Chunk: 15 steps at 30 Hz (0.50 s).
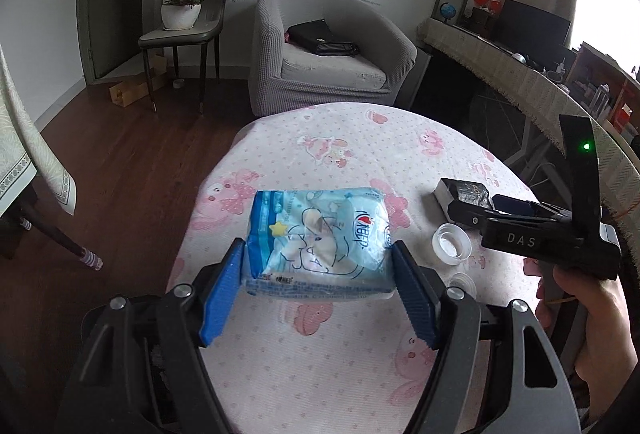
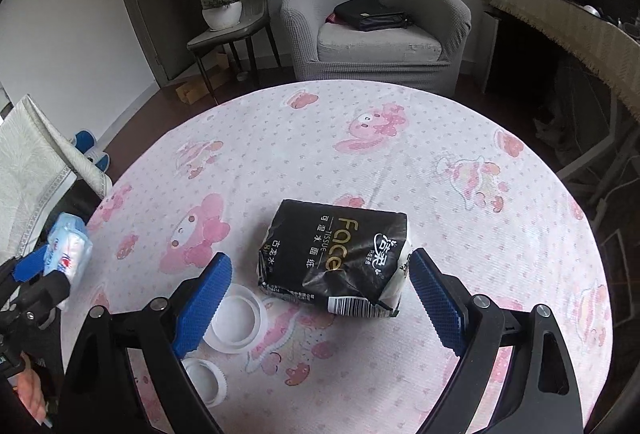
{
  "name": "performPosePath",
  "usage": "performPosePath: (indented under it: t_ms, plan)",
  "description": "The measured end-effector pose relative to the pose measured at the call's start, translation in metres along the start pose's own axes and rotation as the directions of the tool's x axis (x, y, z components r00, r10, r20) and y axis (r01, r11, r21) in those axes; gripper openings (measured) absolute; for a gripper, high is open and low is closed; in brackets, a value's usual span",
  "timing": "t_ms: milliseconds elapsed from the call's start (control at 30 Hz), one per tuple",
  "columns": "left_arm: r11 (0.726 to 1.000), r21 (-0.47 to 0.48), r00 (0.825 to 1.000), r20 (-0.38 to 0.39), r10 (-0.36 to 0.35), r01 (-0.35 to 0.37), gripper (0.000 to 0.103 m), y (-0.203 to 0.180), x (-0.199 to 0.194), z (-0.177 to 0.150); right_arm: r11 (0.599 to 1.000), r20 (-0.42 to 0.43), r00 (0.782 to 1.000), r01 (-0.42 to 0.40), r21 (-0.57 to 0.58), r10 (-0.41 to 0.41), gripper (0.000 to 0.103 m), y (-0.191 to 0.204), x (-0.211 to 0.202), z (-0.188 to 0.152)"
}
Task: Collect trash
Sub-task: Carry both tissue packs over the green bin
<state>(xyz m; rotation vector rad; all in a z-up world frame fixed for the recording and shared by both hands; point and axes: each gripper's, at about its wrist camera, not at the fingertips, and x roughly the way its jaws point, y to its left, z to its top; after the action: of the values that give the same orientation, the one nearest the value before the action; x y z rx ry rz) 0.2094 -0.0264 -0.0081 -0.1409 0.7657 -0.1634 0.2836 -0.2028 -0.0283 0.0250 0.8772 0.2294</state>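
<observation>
Blue ribbed pads of the left claw (image 1: 318, 288) pinch a soft pale-blue plastic tissue pack (image 1: 318, 244), lifted above the pink cartoon-print worktop (image 2: 400, 162). Right of it, the right claw (image 2: 320, 298) stands released, its pads flanking but not pressing a crumpled black plastic tissue pack (image 2: 340, 254). Two white plastic rings (image 2: 236, 318) lie left of that black pack; I'd close squarely on its sides, avoiding them.

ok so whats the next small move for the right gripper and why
Probably ease the right gripper forward and close on the black plastic tissue pack. Its blue pads straddle the pack's near end with gaps on both sides, and the left gripper already holds the light blue tissue pack.
</observation>
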Motion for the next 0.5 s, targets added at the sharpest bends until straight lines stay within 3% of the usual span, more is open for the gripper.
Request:
performPosePath:
  t_ms: [133,200,333,500]
  plan:
    - [1.0,-0.007,1.0,0.005,0.012,-0.012,0.074,0.012,-0.008,0.0,1.0,-0.009,1.0,0.027,0.008,-0.027,0.089,0.001,0.005,0.002]
    - [1.0,-0.008,1.0,0.007,0.018,-0.018,0.074,0.015,-0.012,-0.001,0.998,-0.02,0.998,0.057,0.003,-0.057,0.082,0.002,0.009,0.003]
    - [0.999,-0.011,0.999,0.012,0.03,-0.03,0.074,0.025,-0.019,-0.002,0.995,-0.034,0.994,0.1,-0.01,-0.101,0.079,0.005,0.016,0.002]
    - [0.999,-0.018,0.999,0.014,0.044,-0.044,0.074,0.036,-0.025,-0.004,0.995,-0.026,0.994,0.103,0.007,-0.103,0.074,0.007,0.018,0.005]
